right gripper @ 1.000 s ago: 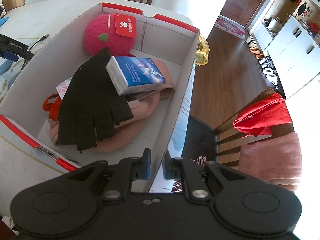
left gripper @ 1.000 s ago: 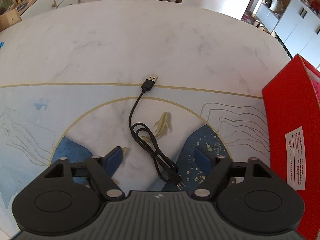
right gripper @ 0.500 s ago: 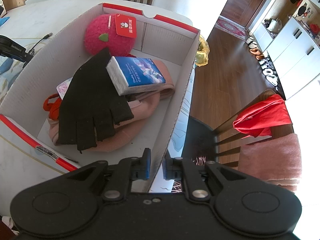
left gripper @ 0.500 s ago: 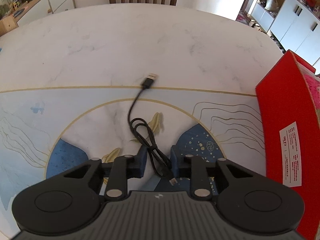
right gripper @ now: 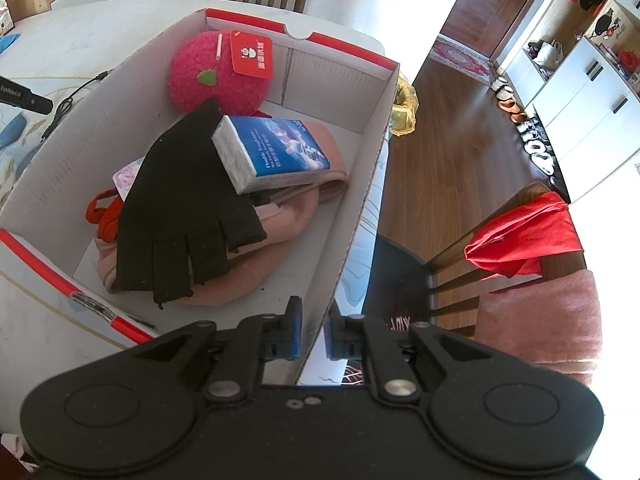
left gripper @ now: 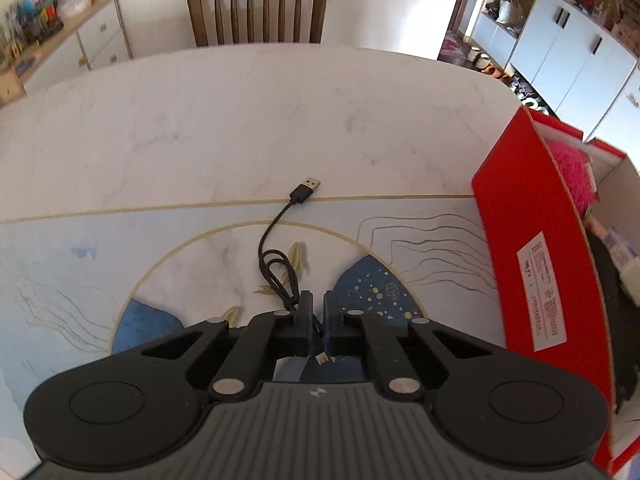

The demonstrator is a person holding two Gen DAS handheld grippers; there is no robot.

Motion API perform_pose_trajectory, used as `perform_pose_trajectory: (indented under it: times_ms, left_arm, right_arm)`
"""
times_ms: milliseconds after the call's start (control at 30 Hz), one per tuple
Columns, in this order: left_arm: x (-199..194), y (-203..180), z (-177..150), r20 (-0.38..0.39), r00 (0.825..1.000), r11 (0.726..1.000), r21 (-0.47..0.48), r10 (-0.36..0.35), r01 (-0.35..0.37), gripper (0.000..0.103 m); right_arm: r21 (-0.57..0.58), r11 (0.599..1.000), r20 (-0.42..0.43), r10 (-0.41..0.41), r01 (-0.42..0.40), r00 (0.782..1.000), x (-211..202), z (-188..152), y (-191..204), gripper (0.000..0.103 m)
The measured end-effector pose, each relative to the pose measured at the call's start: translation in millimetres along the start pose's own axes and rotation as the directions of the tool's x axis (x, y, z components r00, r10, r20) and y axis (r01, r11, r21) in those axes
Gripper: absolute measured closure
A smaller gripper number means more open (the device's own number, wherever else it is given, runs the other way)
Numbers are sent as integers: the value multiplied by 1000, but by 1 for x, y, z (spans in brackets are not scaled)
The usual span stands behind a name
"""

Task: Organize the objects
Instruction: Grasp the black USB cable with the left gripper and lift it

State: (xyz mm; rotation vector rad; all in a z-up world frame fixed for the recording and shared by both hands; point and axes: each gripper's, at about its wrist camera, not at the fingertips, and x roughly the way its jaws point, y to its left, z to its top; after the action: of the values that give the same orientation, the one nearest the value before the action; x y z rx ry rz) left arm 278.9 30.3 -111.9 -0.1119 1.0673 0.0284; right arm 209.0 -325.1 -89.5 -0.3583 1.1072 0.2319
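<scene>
The left tool [left gripper: 316, 312] is clenched on the black USB cable [left gripper: 276, 256], whose plug lies toward 12 o'clock on the patterned worktop [left gripper: 240, 128]. The right tool [right gripper: 311, 336] pinches the near wall of the red box [right gripper: 352, 216], which holds a black glove [right gripper: 180, 208], tissue pack [right gripper: 276, 148] and pink plush [right gripper: 216, 76] at 11 o'clock.

Each hand-held gripper [left gripper: 316, 312] is black; round housings, silver screws, blue-faced fingers [right gripper: 294, 334].
</scene>
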Motion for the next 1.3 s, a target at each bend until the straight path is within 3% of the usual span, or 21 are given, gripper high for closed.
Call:
perform_pose_trajectory:
  times_ms: [167, 300, 367, 500, 533, 733, 900, 1033, 1100, 1167, 1300]
  left_arm:
    - [1, 8, 6, -20, 1000, 998, -54, -14, 13, 98]
    - [8, 11, 8, -52, 998, 996, -85, -23, 19, 92]
    - [14, 10, 9, -70, 997, 996, -88, -11, 4, 83]
    - [23, 9, 11, -93, 996, 995, -101, 8, -18, 38]
    - [25, 8, 11, -92, 996, 995, -99, 19, -28, 36]
    - [38, 1, 13, -120, 991, 994, -89, 54, -65, 36]
    - [46, 6, 12, -142, 987, 983, -154, 76, -98, 36]
    - [49, 7, 10, -160, 977, 975, -146, 143, -167, 38]
    - [50, 8, 9, -168, 976, 975, -148, 142, -167, 38]
    - [50, 5, 9, -168, 974, 976, -129, 155, -177, 41]
    - [48, 4, 10, -171, 974, 978, -123, 148, -170, 57]
  right_arm:
    - [0, 1000, 1, 0, 0, 1000, 0, 0, 0, 93]
    - [3, 1000, 1, 2, -2, 1000, 1, 0, 0, 93]
    - [4, 1000, 2, 2, -2, 1000, 1, 0, 0, 93]
    - [3, 1000, 2, 2, -2, 1000, 1, 0, 0, 92]
    - [5, 1000, 1, 3, -3, 1000, 1, 0, 0, 92]
    - [6, 1000, 1, 3, -3, 1000, 1, 1, 2, 92]
    - [8, 1000, 1, 4, -4, 1000, 2, 1, 2, 92]
    - [11, 1000, 2, 6, -6, 1000, 2, 1, 2, 91]
    - [10, 1000, 2, 5, -5, 1000, 2, 1, 2, 91]
    - [11, 1000, 2, 6, -6, 1000, 3, 2, 2, 90]
    - [10, 1000, 2, 5, -5, 1000, 3, 2, 2, 90]
